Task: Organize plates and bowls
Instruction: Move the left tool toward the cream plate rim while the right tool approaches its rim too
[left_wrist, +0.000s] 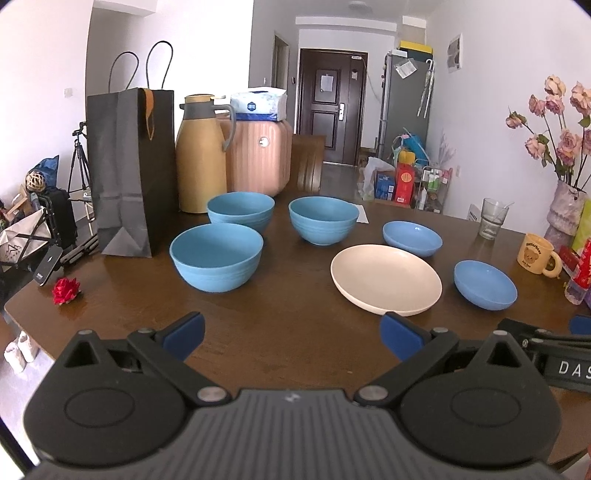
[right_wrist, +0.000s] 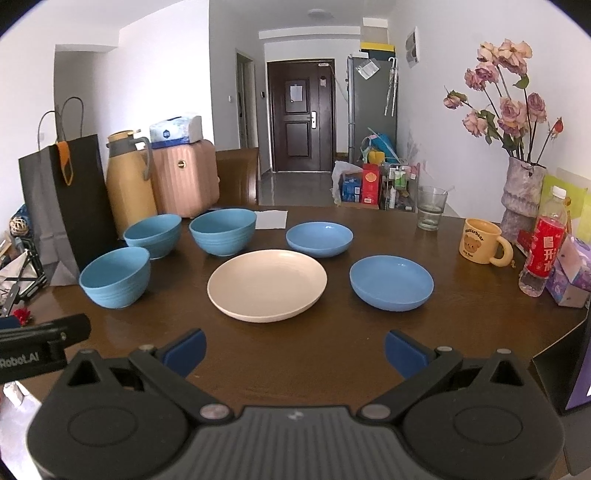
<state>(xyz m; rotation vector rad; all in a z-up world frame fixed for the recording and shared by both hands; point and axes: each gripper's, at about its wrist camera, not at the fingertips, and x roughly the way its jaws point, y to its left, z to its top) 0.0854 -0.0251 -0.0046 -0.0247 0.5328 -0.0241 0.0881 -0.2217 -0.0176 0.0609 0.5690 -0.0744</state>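
Observation:
Three deep teal bowls stand apart on the brown table (left_wrist: 280, 317): a near one (left_wrist: 216, 258) (right_wrist: 115, 277), a far left one (left_wrist: 241, 210) (right_wrist: 153, 234) and a far middle one (left_wrist: 323, 219) (right_wrist: 222, 230). A cream plate (left_wrist: 386, 278) (right_wrist: 266, 283) lies in the middle. Two shallow blue dishes flank it, one behind (left_wrist: 412, 237) (right_wrist: 319, 238) and one to the right (left_wrist: 484, 283) (right_wrist: 391, 282). My left gripper (left_wrist: 293, 338) is open over the table's front, short of the dishes. My right gripper (right_wrist: 295, 352) is open too, holding nothing.
A black paper bag (left_wrist: 131, 173), a tan thermos jug (left_wrist: 201, 155) and a pink case (left_wrist: 258, 155) crowd the back left. A glass (right_wrist: 430, 208), a yellow mug (right_wrist: 480, 240), a red-labelled bottle (right_wrist: 543, 247) and a vase of flowers (right_wrist: 521, 192) line the right side. A red flower (left_wrist: 66, 290) lies near the left edge.

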